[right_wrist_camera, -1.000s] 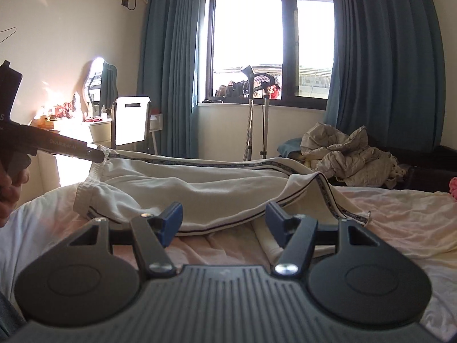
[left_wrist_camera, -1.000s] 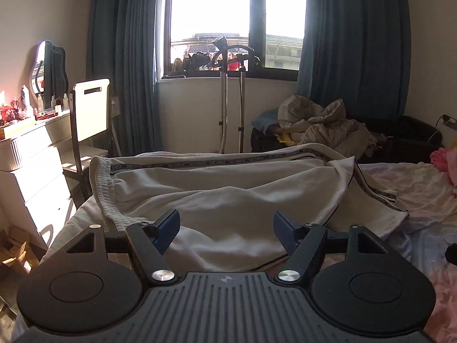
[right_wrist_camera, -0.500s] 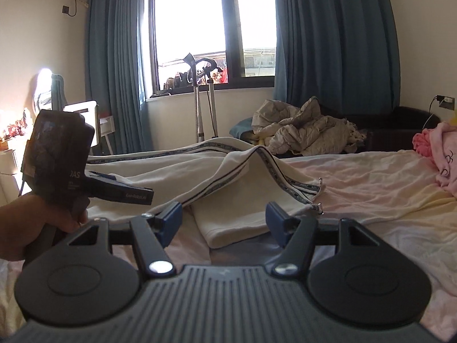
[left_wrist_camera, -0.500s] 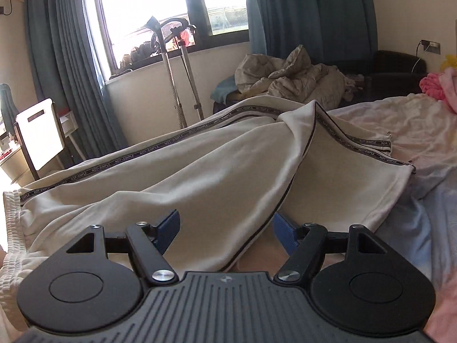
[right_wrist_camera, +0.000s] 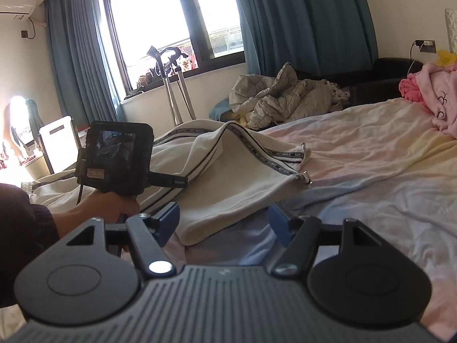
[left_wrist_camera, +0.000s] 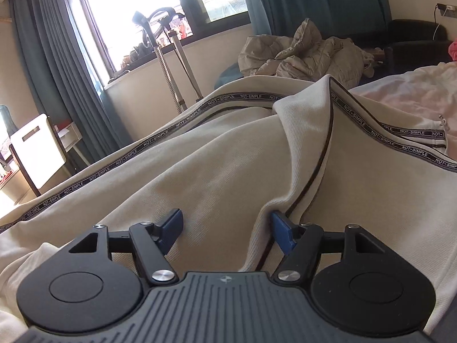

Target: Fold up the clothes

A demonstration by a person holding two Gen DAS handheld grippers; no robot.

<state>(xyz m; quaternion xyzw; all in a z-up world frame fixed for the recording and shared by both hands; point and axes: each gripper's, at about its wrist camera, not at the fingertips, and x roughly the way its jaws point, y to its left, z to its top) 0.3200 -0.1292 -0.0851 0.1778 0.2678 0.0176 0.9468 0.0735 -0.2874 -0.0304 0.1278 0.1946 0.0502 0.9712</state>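
Now your left gripper (left_wrist_camera: pixel 225 231) has its jaws narrowed around a raised ridge of the trousers (left_wrist_camera: pixel 234 165). They have just been closing, and cloth sits between them, with the dark piping running up beside the right pad (left_wrist_camera: pixel 281 235). The pads do not look pressed on the fabric yet, so call it a half-shut bracket, not a pinch.

A second ago this gripper looked over the waistband end with its jaws wider. It has since swept along the trousers and come down low over the fold near the leg end. From the right wrist view you see it (right_wrist_camera: pixel 182 182) reaching in over the trousers from their left side, your hand (right_wrist_camera: pixel 108 204) beneath it.

Your right gripper (right_wrist_camera: pixel 224 223) hangs spread with nothing between its jaws, which have just opened a little. It sits just short of the trousers' near hem, above the sheet (right_wrist_camera: pixel 371 171). It has also dropped closer to the hem than a second ago.

The trousers lie across the bed, one leg doubled over with the lettered stripe (left_wrist_camera: pixel 371 131) peaking at the crease. Beyond the trousers, a rumpled quilt (right_wrist_camera: pixel 285 100) lies under the window.

Both hands seem set to take the leg end: left on the fold, right on the hem. The fold itself looks hardly begun.
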